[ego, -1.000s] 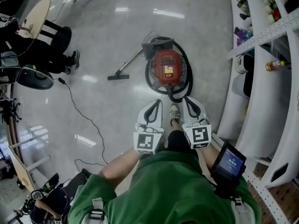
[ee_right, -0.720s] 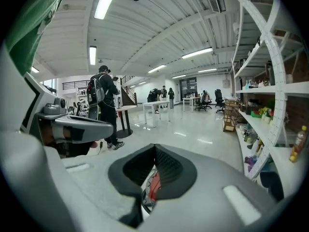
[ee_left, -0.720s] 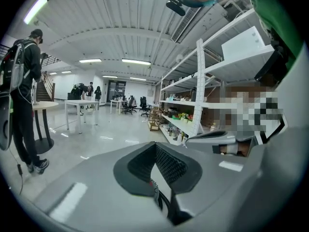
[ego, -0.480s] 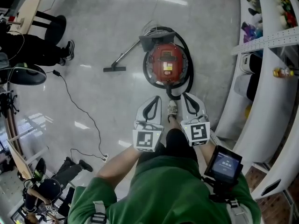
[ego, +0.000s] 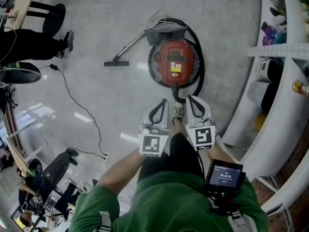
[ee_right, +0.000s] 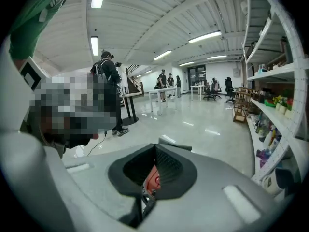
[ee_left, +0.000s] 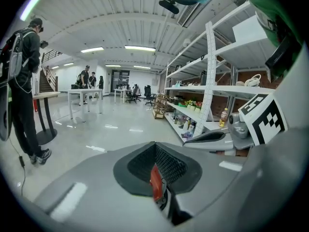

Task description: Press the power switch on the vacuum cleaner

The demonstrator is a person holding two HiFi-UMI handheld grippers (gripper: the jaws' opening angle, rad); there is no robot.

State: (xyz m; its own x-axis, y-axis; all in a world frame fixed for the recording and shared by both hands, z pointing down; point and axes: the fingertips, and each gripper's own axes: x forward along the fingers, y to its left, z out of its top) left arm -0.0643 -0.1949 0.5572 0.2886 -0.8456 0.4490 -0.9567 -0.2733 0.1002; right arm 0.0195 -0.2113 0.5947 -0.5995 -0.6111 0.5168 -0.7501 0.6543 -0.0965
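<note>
Left gripper [ego: 161, 103] and right gripper [ego: 192, 99]: jaws of each closed together at the tips, nothing held; the two are side by side, pointing forward. Between them is the person's shoe [ego: 179, 111]. Just ahead of the tips, and apart from them, the red vacuum cleaner [ego: 174, 63] stands on the floor [ego: 106, 28], ringed by its black hose [ego: 201, 69]. Its red body shows through the jaw loop in both gripper views. The power switch cannot be made out. Wand with floor head [ego: 116, 63]: left of the vacuum. Open floor lies ahead and to the left, crossed by a cable [ego: 82, 108]; shelving [ego: 282, 95] stands close on the right.
</note>
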